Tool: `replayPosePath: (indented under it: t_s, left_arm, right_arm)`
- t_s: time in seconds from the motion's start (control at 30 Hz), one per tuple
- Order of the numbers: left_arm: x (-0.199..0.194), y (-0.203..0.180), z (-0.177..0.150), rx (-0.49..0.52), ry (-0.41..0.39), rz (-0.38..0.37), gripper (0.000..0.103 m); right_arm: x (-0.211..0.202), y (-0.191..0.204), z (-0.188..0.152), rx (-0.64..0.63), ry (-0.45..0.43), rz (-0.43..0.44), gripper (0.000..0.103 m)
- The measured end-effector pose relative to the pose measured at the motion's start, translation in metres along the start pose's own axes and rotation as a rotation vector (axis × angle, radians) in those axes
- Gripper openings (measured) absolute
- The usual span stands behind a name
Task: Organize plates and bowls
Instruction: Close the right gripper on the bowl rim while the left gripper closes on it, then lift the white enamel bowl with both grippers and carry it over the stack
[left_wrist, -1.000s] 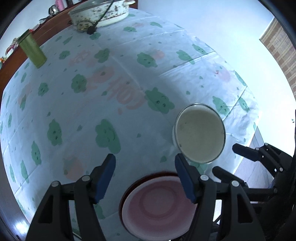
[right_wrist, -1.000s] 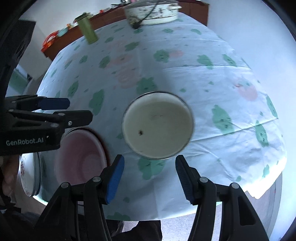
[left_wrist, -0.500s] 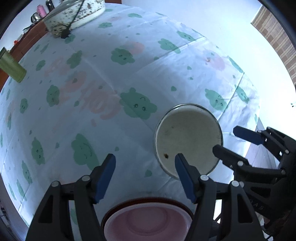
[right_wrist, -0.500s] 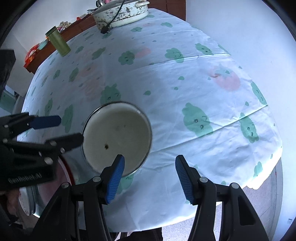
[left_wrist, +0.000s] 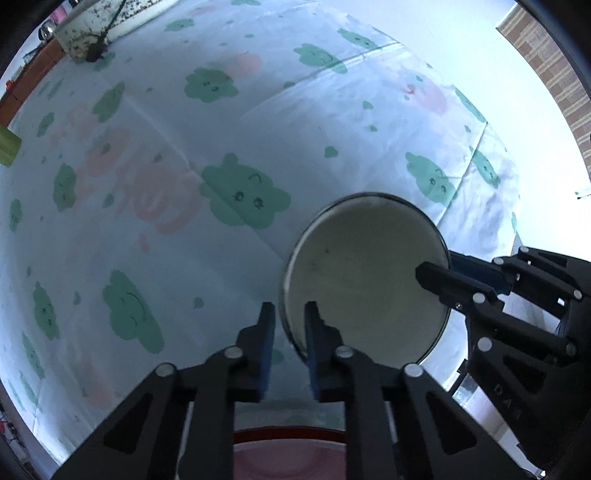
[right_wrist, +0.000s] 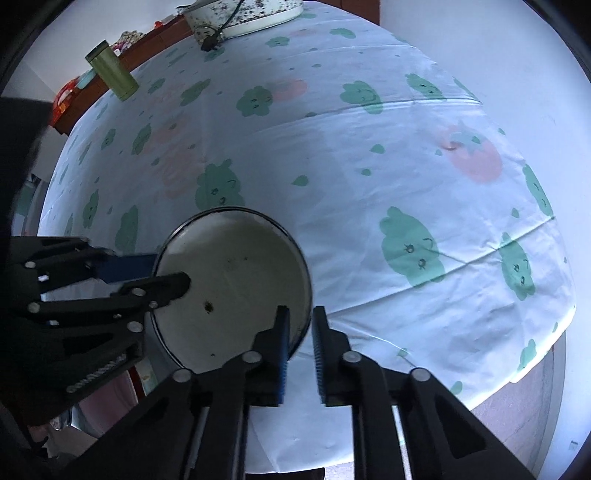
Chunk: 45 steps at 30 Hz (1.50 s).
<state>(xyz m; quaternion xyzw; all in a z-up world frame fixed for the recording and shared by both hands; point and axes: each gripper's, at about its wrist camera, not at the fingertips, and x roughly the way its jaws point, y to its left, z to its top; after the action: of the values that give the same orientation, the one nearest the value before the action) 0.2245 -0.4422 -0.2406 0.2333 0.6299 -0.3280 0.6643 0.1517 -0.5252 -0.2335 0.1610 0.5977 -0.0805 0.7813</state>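
While both grippers clamp opposite edges of the white bowl (left_wrist: 365, 280), the left gripper (left_wrist: 290, 321) pinching its near-left rim and the right gripper (right_wrist: 299, 325) its other side, the bowl sits on the tablecloth (left_wrist: 184, 184) near the table's edge. Just beside it lies a pink plate (left_wrist: 291, 458). If the two hands lift unevenly, the thin rim could slip free and the bowl tip off the edge.

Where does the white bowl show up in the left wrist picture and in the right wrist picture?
Left wrist: white bowl sits right of centre, lower half, its rim between the left gripper fingers.
Right wrist: white bowl sits left of centre, lower half.
Shared landmark: the speckled pot with a cord, at the table's far edge.
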Motion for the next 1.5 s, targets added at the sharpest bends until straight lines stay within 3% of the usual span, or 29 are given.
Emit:
replayPosePath:
  t_s: [0.77,1.5]
  left_arm:
    - [-0.047,-0.006,-0.006,-0.007,-0.062,-0.002,0.011]
    - [-0.097,0.008,-0.041,-0.087,-0.140,0.047,0.010]
  right_arm:
    - [-0.049,0.008,0.008,-0.055,-0.044,0.026,0.010]
    - [-0.087,0.044,0.002,-0.159,-0.097,0.082,0.010]
